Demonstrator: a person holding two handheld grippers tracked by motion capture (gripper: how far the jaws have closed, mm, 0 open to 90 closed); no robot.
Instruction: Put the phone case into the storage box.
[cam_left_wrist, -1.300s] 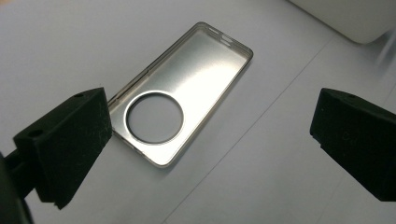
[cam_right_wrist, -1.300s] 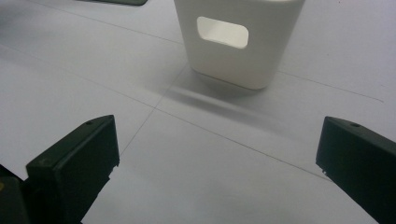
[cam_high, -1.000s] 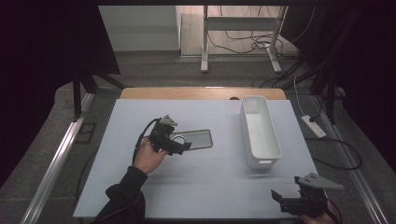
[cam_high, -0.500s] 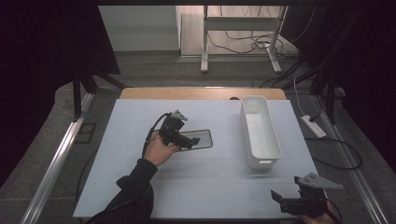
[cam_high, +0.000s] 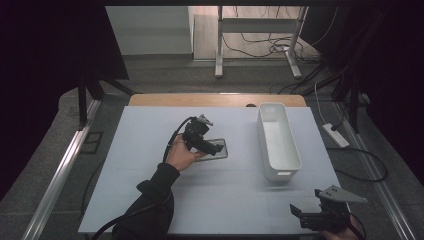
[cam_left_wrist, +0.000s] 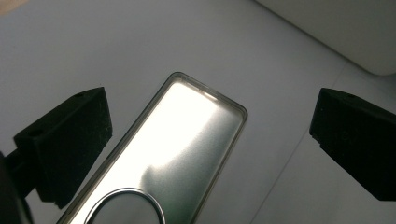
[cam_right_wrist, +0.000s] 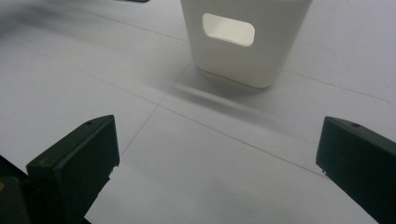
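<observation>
My left gripper (cam_high: 216, 148) has moved forward over the clear phone case (cam_left_wrist: 182, 154), fingers wide, straddling it flat on the worktop (cam_high: 150, 130). White bin (cam_high: 278, 141) sits at three o'clock. Grasp comes next. Right gripper (cam_high: 320, 216) idles, fingers wide.

phone case (cam_high: 216, 150) flat mid-table (cam_high: 150, 200), bin (cam_high: 277, 142) to its right, left gripper (cam_high: 212, 148) over case, right gripper (cam_high: 307, 220) at near edge
</observation>
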